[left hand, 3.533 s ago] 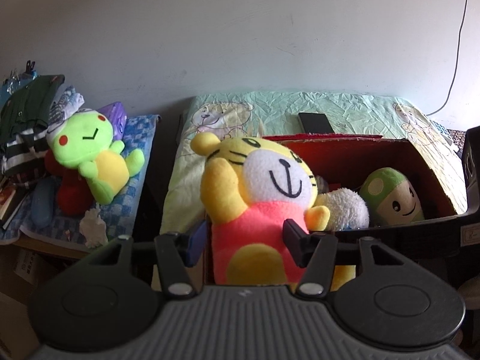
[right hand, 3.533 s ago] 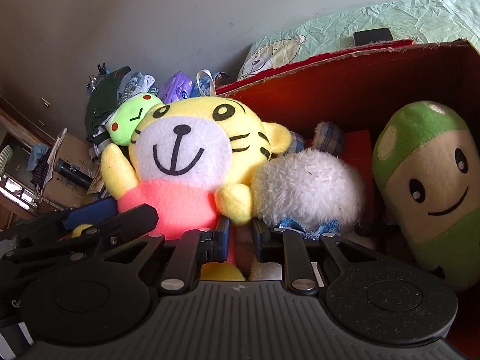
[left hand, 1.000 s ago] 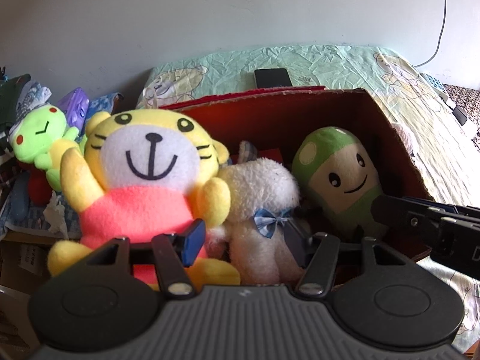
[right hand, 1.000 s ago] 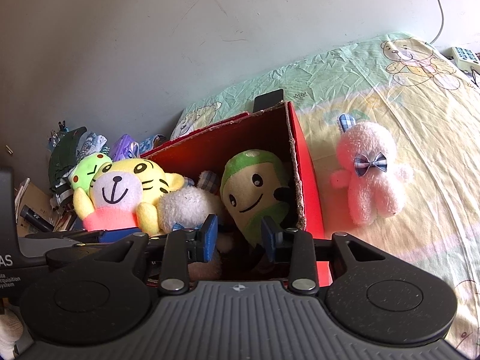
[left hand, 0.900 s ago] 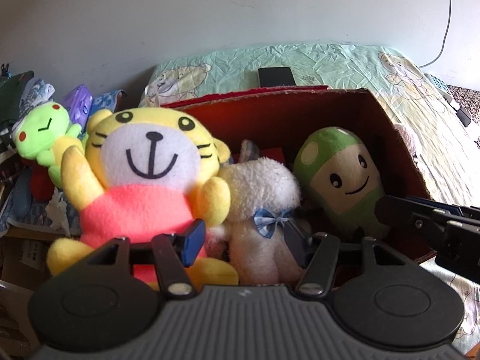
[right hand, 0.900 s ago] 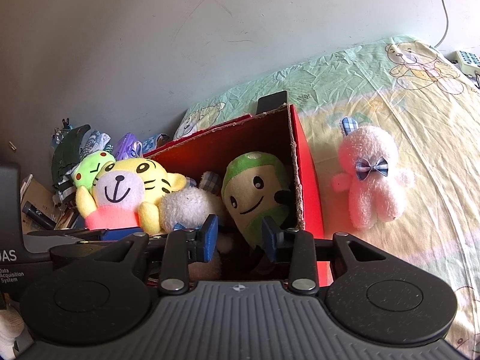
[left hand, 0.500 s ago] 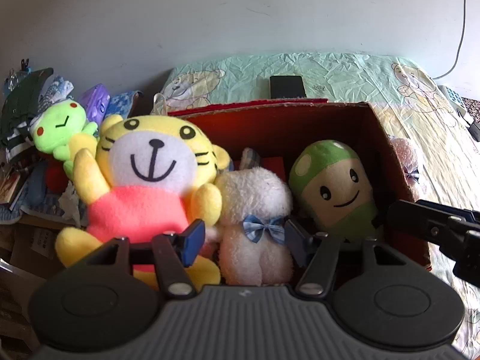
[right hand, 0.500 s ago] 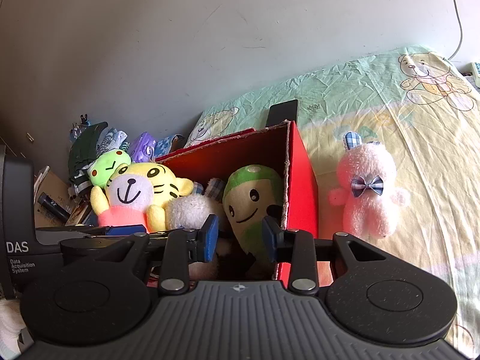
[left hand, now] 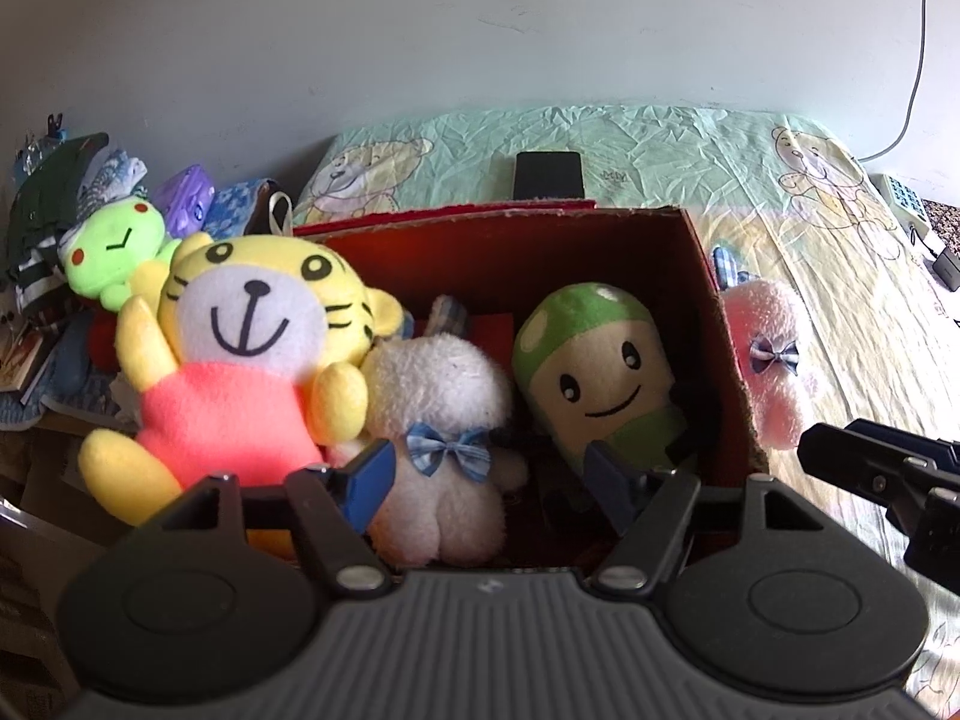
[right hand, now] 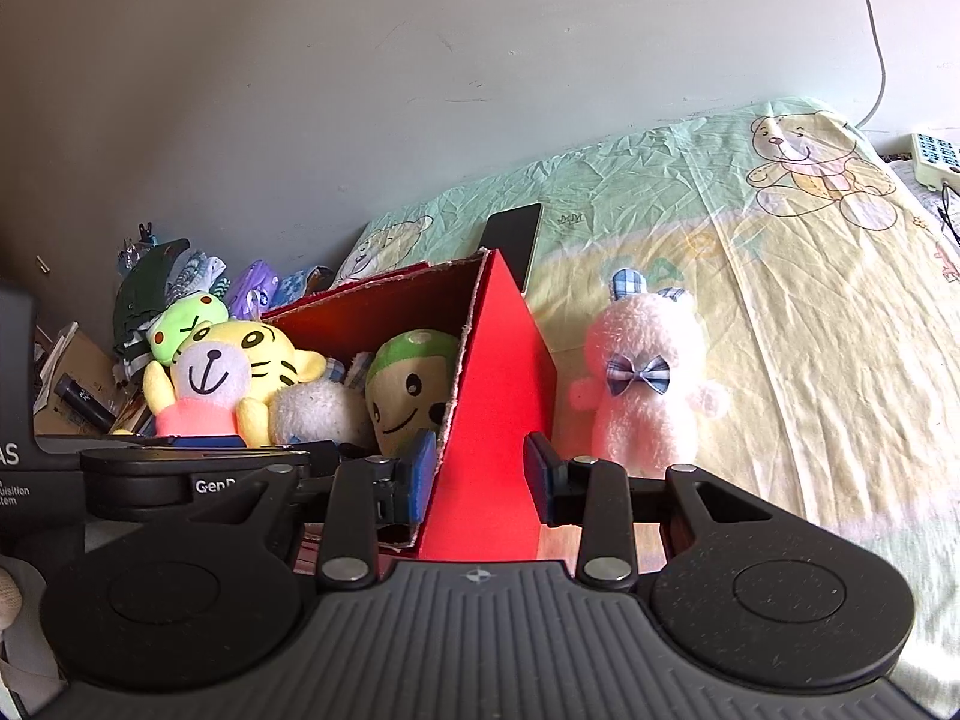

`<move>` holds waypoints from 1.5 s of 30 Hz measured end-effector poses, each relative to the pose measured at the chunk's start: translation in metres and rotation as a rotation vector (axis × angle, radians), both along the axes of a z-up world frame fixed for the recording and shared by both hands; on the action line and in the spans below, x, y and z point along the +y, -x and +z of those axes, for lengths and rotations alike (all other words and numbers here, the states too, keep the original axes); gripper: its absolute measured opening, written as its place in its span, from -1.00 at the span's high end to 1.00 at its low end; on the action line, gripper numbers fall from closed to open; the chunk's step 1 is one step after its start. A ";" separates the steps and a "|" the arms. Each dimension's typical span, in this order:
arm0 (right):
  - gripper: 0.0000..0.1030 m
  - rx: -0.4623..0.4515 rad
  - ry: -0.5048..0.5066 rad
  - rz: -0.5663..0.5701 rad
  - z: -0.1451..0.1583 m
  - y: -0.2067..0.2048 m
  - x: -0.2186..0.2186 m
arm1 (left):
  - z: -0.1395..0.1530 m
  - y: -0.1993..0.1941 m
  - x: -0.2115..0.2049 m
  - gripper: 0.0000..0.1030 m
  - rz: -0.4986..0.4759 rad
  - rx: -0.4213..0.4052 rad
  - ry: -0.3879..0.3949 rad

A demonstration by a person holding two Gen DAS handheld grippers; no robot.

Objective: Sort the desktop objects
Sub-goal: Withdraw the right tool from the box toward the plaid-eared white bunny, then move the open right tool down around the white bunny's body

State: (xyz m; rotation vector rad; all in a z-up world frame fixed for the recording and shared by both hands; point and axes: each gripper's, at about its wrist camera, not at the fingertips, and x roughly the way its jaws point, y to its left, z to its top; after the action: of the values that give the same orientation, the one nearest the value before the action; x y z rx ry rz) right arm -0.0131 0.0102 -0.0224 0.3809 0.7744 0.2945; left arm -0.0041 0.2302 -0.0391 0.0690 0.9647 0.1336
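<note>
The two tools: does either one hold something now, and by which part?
Nothing is held. The left tool and right tool are both open and empty, near the red box.

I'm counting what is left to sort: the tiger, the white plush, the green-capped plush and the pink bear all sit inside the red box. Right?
Not quite. The pink bear sits outside the red box, on the bedsheet beside its wall, as the right wrist view shows. The tiger, white plush and green-capped plush are inside.
</note>
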 end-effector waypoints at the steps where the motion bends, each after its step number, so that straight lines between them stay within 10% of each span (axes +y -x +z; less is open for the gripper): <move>1: 0.30 0.002 0.001 -0.003 -0.001 0.000 -0.004 | 0.001 0.000 -0.003 -0.41 0.000 -0.003 -0.001; 23: 0.30 0.073 -0.035 -0.074 -0.030 0.007 -0.113 | 0.013 0.012 -0.119 -0.33 -0.156 -0.086 0.049; 45: 0.29 0.189 -0.131 -0.067 -0.078 -0.033 -0.161 | -0.063 -0.001 -0.194 -0.31 -0.406 0.055 0.087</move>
State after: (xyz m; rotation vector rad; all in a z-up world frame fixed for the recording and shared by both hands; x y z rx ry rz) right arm 0.0195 -0.1512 -0.1008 0.5626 0.9284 0.2492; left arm -0.0036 0.0358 -0.1023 0.1867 0.9917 -0.2850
